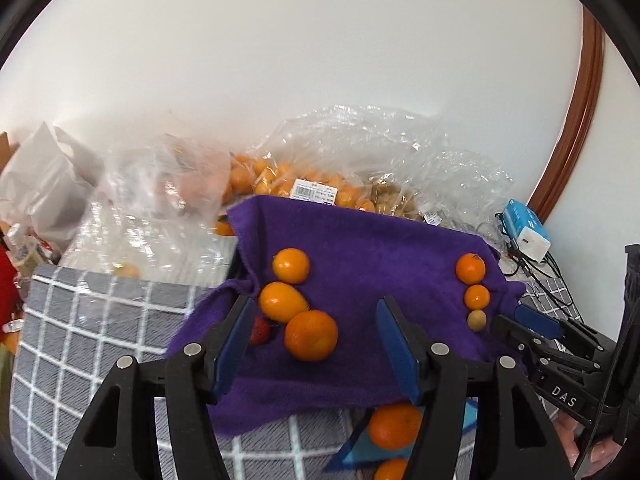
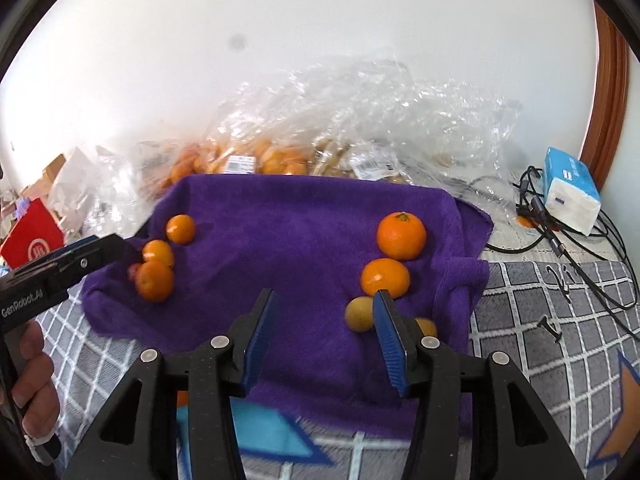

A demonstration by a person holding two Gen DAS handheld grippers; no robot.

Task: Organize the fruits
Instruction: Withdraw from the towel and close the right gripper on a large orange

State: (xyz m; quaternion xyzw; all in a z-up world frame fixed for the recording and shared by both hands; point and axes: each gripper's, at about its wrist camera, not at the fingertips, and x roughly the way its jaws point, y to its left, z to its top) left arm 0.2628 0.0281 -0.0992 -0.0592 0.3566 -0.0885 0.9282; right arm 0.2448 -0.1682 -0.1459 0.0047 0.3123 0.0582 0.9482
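We hold the left gripper (image 1: 316, 344) spread above the purple towel (image 1: 380, 248), nothing between its pads, with three oranges (image 1: 291, 265) in a row just ahead. Our right gripper (image 2: 326, 340) is also spread and empty, beside a yellowish fruit (image 2: 359, 313).

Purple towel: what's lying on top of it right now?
The purple towel carries two fruit rows: three oranges plus a half-hidden red fruit on its left, and two oranges and a yellowish fruit on its right. Another orange piece is mostly hidden behind a finger.
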